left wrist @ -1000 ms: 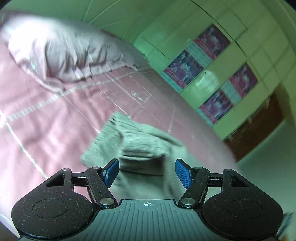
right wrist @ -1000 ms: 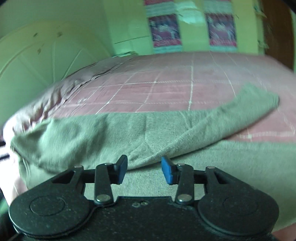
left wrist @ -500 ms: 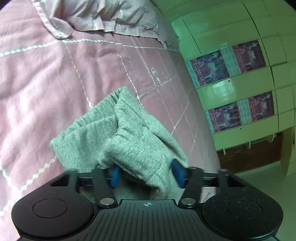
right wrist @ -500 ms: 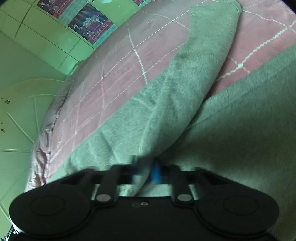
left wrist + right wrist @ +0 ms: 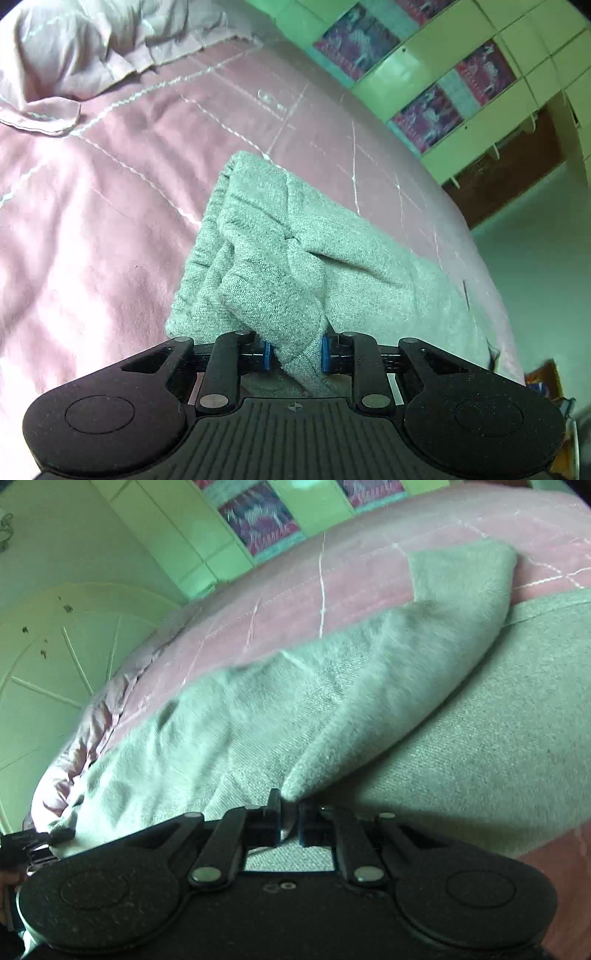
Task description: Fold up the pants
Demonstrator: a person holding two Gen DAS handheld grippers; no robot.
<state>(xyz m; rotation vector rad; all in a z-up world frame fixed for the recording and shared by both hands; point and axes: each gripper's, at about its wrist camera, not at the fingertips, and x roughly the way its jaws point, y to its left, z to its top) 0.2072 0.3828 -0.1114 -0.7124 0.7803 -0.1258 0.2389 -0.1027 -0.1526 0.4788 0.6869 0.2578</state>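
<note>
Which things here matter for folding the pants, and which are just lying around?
Part of the job:
- grey pants
- left gripper, shut on a bunched fold of the pants
- right gripper, shut on a fold of the pants
- pink bedspread the pants lie on

Just lying about:
- pillow
- patterned wall tiles

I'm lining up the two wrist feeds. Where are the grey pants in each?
Left wrist: pants centre, bunched, waistband end away, gripped by the left gripper.
Right wrist: pants across the middle, fold pinched by the right gripper.
Shared landmark: pink quilted bedspread.
</note>
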